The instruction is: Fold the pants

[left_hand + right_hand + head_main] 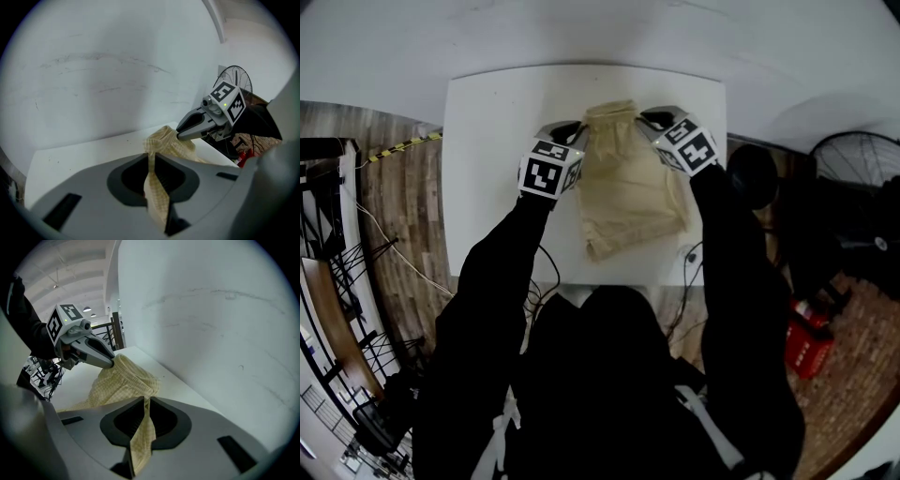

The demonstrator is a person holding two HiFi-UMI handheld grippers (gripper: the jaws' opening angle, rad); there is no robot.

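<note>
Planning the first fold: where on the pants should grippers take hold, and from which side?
The two ends of the waistband, from the near side: it is the gathered far edge of the pants, and the left gripper and right gripper pinch it.

Head view: table point(487, 187) near edge partly hidden under dark sleeves point(502, 272) and torso point(609, 375); fan point(861, 164) cut by right edge. Both gripper views: pinched pants point(157, 197) strip's lower end lost in the dark jaw slot
</note>
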